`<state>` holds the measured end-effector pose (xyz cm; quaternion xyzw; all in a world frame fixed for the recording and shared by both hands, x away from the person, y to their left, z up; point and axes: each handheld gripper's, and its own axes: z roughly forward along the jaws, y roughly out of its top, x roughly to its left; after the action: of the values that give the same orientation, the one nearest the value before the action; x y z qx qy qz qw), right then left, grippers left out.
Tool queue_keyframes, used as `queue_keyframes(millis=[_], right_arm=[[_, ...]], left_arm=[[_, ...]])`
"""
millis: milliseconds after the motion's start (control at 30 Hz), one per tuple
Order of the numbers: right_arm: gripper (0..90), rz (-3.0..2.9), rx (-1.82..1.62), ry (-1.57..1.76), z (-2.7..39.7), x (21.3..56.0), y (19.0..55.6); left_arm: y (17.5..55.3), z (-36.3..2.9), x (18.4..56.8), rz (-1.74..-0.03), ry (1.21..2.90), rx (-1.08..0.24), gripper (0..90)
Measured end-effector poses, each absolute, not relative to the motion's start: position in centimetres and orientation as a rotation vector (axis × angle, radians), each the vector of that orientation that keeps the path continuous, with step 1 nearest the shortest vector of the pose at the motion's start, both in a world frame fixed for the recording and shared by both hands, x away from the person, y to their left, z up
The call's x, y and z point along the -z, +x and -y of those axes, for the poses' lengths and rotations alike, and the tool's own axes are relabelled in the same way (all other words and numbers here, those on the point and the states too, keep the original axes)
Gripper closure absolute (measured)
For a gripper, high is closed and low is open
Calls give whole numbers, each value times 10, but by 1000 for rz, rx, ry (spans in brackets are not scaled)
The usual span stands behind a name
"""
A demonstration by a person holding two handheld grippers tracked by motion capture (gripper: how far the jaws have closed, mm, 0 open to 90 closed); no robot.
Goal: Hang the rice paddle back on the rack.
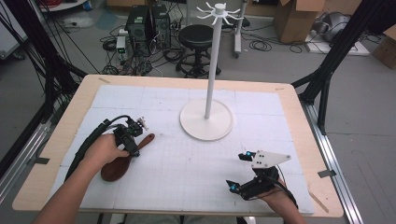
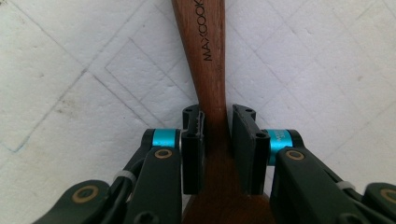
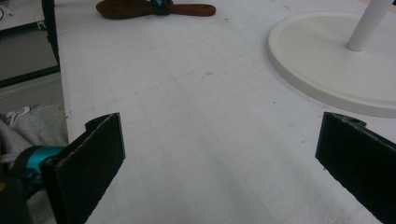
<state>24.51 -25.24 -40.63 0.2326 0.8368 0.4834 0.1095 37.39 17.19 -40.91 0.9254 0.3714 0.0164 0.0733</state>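
Note:
A dark wooden spoon (image 1: pixel 117 167) lies on the white gridded mat (image 1: pixel 187 177) at the left, its handle (image 2: pixel 209 56) pointing toward the middle. My left gripper (image 1: pixel 132 138) is shut on the handle just above the bowl; in the left gripper view its jaws press both sides of the wood (image 2: pixel 215 135). My right gripper (image 1: pixel 237 171) rests low at the front right, open wide with nothing between its pads (image 3: pixel 224 154). The spoon (image 3: pixel 140 8) shows far off in the right gripper view.
A white stand (image 1: pixel 212 60) with hook arms at its top rises from a round base (image 1: pixel 206 126) at the mat's middle back; the base (image 3: pixel 327 60) lies ahead-right of my right gripper. Beyond the table are a stool (image 1: pixel 196 37), computer towers (image 1: pixel 149 23) and cardboard boxes (image 1: pixel 294 18).

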Motion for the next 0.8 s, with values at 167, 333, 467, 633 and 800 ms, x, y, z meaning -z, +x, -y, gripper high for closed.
queue_keyframes(millis=[167, 333, 467, 633, 800], right_arm=[[5, -2467, -1417, 674, 251, 407, 245], [5, -2473, -1415, 673, 251, 407, 245], [5, -2478, -1411, 669, 250, 408, 245], [5, -2483, -1408, 667, 250, 408, 245], [5, -2474, -1406, 673, 252, 408, 246]], left_arm=[[375, -174, 409, -1100, 2775, -36, 745], [374, -174, 409, -1080, 2783, -50, 767], [374, -174, 409, -1052, 2789, -52, 770], [373, -174, 409, -1025, 2787, -56, 772], [371, -175, 408, -962, 2793, -44, 773]])
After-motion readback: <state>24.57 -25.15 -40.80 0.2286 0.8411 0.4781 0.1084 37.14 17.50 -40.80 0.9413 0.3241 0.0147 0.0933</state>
